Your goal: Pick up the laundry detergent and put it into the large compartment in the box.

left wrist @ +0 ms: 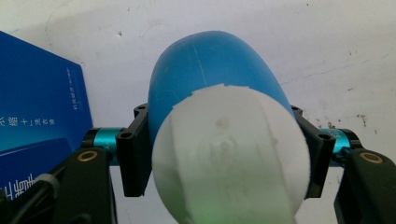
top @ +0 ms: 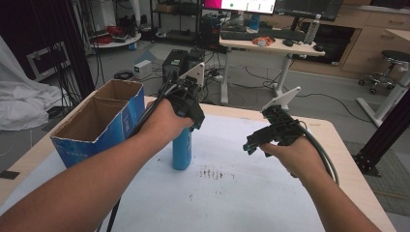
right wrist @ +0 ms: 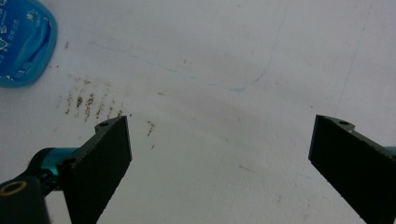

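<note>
A blue bottle (top: 182,151) stands upright on the white sheet (top: 232,193) that covers the table, just right of an open cardboard box (top: 99,121) with blue printed sides. The left gripper (top: 186,112) comes down on the bottle from above, and the person's left hand (top: 162,123) wraps the gripper's body with the grey three-cornered plate (top: 193,75) sticking up behind it.

In the left gripper view the bottle (left wrist: 210,74) runs away from the camera toward the sheet, its white cap (left wrist: 231,158) nearest the lens, and the two black jaws press against the bottle's sides just under that cap, closed on it. The blue box wall (left wrist: 39,116) with its white lettering sits at the left edge (close to the bottle, though whether they touch cannot be told).

The right gripper (top: 251,143) hangs above the sheet, well right of the bottle, held in the right hand (top: 292,154) with its cable (top: 321,150) trailing back over the wrist. Its own view shows the jaws spread wide with nothing between them but bare white sheet (right wrist: 233,70), a patch of brown smudges (right wrist: 86,102), and the foot of the blue bottle (right wrist: 23,42) in the upper left corner.
</note>
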### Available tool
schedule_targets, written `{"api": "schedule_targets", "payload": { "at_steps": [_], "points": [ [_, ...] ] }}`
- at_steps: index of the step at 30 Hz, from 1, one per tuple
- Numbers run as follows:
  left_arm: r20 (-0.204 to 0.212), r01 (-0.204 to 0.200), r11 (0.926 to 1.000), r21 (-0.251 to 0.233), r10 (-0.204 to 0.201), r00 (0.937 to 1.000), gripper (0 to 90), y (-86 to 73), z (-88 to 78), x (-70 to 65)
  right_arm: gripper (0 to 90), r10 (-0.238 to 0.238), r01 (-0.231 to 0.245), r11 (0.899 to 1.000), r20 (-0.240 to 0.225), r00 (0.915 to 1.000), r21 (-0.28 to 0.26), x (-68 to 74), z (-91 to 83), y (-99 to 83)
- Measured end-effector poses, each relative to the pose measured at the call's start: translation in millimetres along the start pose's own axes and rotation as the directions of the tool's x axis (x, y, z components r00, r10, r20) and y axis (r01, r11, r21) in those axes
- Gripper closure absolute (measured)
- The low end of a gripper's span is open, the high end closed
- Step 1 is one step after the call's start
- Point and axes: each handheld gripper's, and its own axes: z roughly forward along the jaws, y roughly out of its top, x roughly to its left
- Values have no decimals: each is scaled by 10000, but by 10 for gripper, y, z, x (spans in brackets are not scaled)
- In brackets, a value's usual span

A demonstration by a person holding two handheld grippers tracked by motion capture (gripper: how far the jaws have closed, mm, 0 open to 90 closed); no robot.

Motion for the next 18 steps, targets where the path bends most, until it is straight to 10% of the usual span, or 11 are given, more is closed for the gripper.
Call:
{"api": "schedule_targets", "payload": {
  "at_steps": [18],
  "points": [
    [218, -380, 9987, -348, 388, 9990, 359, 23, -191, 17, 50, 1, -1, 10000, 11, 10000, 38, 8, 3, -9]
  ]
}}
